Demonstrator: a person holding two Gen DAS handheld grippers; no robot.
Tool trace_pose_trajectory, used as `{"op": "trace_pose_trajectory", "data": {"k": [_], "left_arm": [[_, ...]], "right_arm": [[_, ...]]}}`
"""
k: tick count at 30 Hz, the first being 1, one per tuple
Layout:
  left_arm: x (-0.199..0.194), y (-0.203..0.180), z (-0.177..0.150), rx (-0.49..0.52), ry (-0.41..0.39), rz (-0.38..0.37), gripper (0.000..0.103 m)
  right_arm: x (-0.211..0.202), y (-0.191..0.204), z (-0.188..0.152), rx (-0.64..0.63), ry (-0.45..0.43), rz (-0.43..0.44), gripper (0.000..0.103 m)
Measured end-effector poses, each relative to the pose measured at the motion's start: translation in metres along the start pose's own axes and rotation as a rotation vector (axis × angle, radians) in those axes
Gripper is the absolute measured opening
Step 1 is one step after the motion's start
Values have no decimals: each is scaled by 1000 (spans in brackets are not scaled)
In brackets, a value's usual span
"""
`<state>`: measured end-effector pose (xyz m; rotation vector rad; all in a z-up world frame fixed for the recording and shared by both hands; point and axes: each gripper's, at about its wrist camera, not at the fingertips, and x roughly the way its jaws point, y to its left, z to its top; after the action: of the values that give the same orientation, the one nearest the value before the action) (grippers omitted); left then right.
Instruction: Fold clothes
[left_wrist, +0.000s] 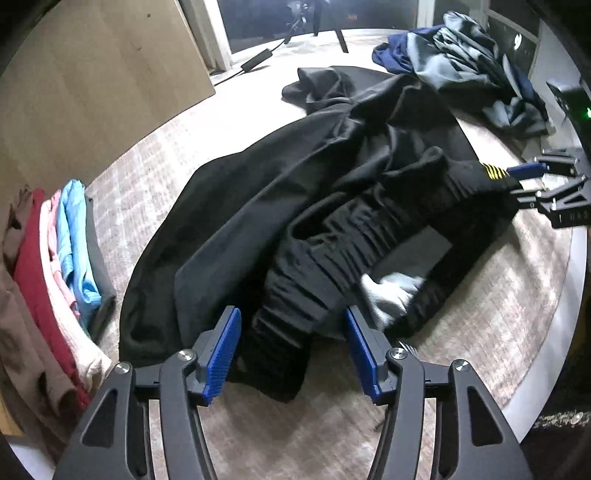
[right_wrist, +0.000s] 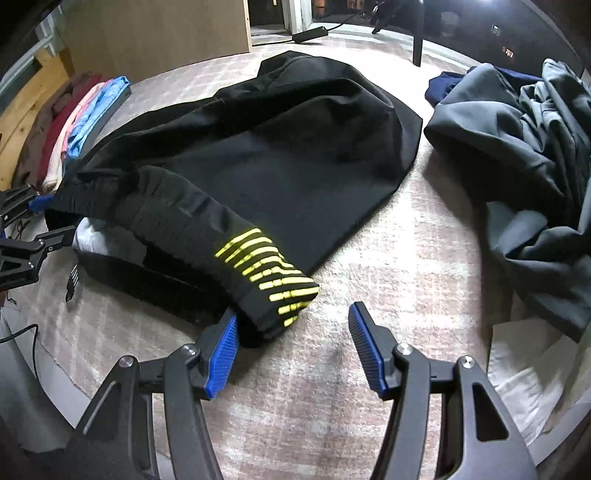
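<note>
A black garment (left_wrist: 258, 192) (right_wrist: 280, 147) lies spread on the round table, its ribbed elastic waistband (left_wrist: 332, 251) bunched toward me. A yellow striped patch (right_wrist: 266, 273) marks the waistband's right end. My left gripper (left_wrist: 291, 343) is open, its jaws on either side of the waistband's left end. My right gripper (right_wrist: 291, 332) is open; its left pad (right_wrist: 221, 354) touches the patch end, the right pad (right_wrist: 369, 354) stands over bare table. The right gripper also shows in the left wrist view (left_wrist: 543, 184), and the left gripper shows in the right wrist view (right_wrist: 33, 221).
A stack of folded clothes (left_wrist: 55, 280) (right_wrist: 74, 122) in brown, red, pink and blue sits at the table's left. A heap of grey and navy clothes (left_wrist: 472, 62) (right_wrist: 528, 158) lies at the right. A white label (left_wrist: 391, 291) shows inside the waistband. A wooden panel (left_wrist: 92, 81) stands behind.
</note>
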<state>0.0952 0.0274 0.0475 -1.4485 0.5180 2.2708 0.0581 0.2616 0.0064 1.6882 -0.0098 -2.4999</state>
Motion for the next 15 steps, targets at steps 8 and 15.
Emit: {"op": "trace_pose_trajectory", "data": {"k": [8,15], "left_arm": [[-1,23,18,-44,14,-59,46],[-7,22,20,-35,8,-38,48]], "right_arm": [[-2,29,35,-175,-108,-66,57],[3,63,56,-396,-105,-127,57]]}}
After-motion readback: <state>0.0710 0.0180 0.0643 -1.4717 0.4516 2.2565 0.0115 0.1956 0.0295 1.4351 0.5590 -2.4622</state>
